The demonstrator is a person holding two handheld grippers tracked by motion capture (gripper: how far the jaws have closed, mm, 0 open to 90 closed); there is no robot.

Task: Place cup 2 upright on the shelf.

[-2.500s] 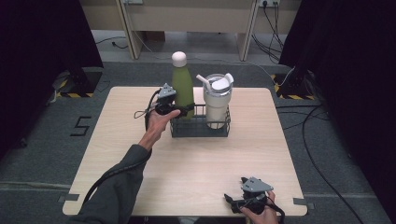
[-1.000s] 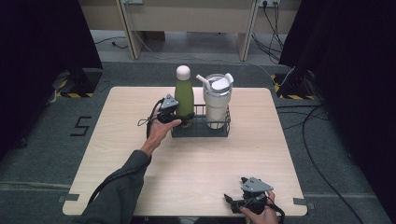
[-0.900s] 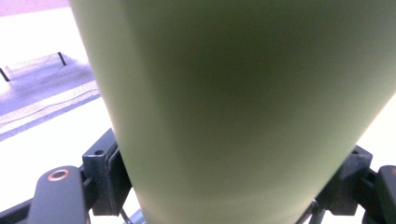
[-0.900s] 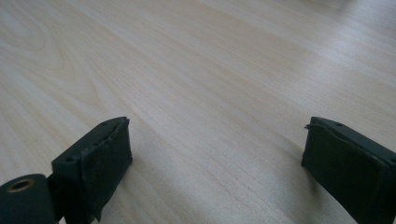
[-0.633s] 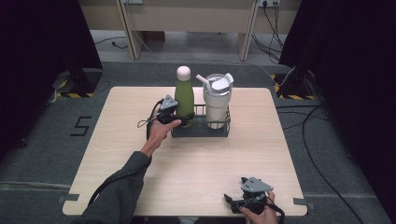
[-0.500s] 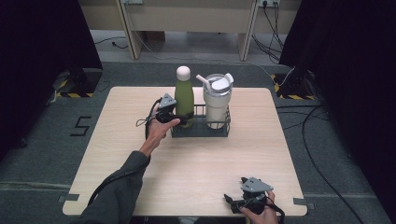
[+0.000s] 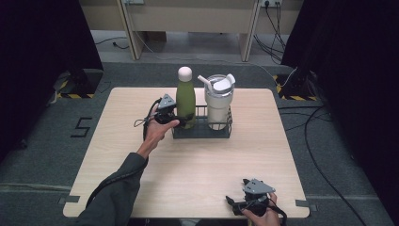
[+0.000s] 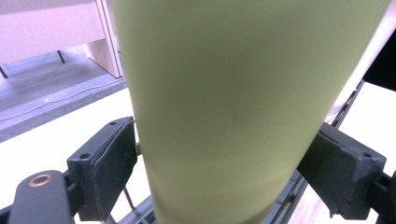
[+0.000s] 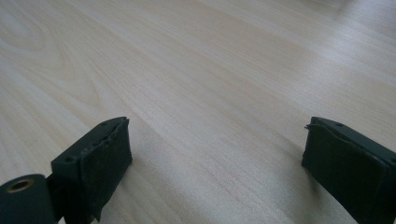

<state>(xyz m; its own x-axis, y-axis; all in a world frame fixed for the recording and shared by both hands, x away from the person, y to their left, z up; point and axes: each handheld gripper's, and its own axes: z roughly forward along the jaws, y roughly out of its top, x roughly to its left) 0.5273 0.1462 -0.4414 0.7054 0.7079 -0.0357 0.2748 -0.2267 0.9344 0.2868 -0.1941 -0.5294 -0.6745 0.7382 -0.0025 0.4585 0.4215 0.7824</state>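
A green bottle with a white cap stands upright in the left half of a black wire rack. My left gripper reaches it from the left and is shut on its lower body. In the left gripper view the bottle sits between both pads, which press its sides. A white lidded tumbler with a straw stands in the rack's right half. My right gripper rests open at the table's near right edge, with only bare wood between its jaws.
The light wooden table has wide free room between the rack and the near edge. Cables trail from both grippers. Beyond the far edge is grey floor with desk legs and dark curtains at both sides.
The left gripper has lowered the green bottle a little, down into the rack. In the last second it has barely moved. The right gripper has stayed put.
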